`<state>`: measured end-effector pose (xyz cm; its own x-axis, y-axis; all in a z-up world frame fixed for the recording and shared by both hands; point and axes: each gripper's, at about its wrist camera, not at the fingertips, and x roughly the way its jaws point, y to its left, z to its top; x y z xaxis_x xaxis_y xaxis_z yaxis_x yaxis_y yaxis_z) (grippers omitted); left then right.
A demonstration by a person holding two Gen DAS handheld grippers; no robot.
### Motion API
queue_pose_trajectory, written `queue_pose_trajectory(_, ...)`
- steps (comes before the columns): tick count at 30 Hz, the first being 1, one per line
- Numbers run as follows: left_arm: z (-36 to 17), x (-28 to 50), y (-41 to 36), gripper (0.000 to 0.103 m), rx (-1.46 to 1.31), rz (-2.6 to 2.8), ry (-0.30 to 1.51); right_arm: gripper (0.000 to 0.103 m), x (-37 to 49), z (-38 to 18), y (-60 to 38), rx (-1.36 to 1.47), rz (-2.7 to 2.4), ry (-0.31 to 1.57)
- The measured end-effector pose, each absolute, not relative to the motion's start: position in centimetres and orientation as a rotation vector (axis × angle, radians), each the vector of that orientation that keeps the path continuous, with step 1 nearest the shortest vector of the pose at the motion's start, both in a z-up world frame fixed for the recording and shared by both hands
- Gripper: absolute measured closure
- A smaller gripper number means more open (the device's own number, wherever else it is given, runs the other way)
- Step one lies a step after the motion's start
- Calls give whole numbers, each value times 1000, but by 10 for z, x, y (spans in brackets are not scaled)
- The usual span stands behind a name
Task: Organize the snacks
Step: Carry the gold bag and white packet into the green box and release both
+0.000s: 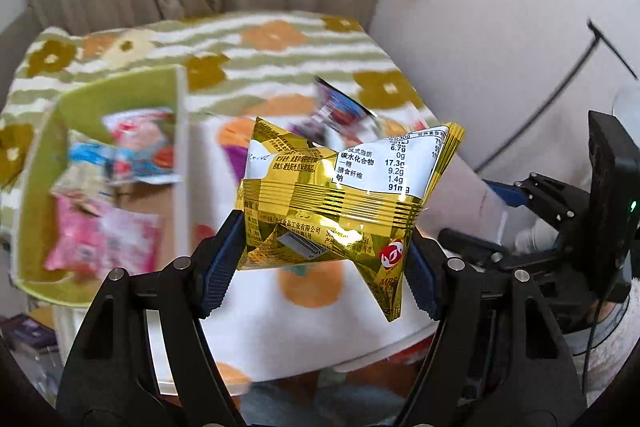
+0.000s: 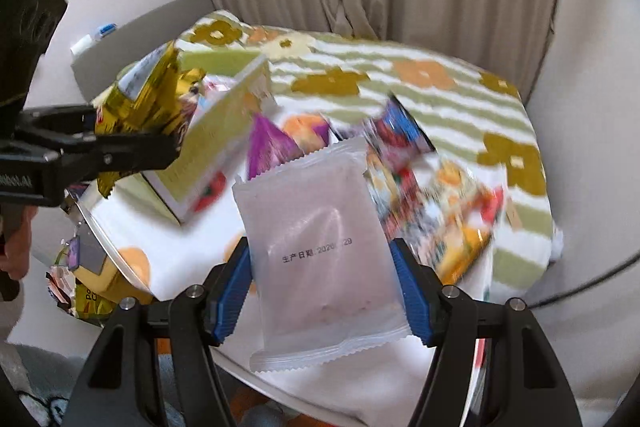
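we had the left gripper pinching a gold snack pack above the table's near edge, w/ the right gripper clamping a frosted white pouch.

Crumpled gold snack packet aloft; frosted, perhaps pinkish pouch upright.

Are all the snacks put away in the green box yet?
Not yet. A few packets lie in the green cardboard box. The left gripper holds a gold foil packet; the right gripper holds a frosted white packet. Colourful packets remain on the flowered cloth.
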<state>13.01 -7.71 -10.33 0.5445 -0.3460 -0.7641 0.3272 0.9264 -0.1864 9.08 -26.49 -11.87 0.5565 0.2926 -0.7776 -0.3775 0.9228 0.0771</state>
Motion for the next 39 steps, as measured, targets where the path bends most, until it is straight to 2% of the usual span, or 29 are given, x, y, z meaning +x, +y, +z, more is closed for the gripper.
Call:
queue_pose_trajectory(9,-86,169,43,33,-74,-246,892,40,147,-78,-169,-32,481,848)
queue_pose_trajectory(14,-101,196,99,33,-63,-199,937,40,183,-79,-107,29,512,864)
queue_pose_trajectory(20,-137,208,129,33,72,-203,986,40,210,-97,-53,67,485,909)
queue_pose_trajectory(24,-155,213,137,22,103,-256,999,40,216,-106,-34,68,447,939)
queue_pose_trajectory(25,-158,215,138,12,116,-267,1003,40,217,-108,-31,77,435,947)
queue_pose_trajectory(27,-163,217,140,1,145,-276,1010,40,220,-109,-28,85,413,958)
queue_pose_trajectory(39,-167,219,182,1,18,-259,1033,40,232,-127,-9,125,366,1045)
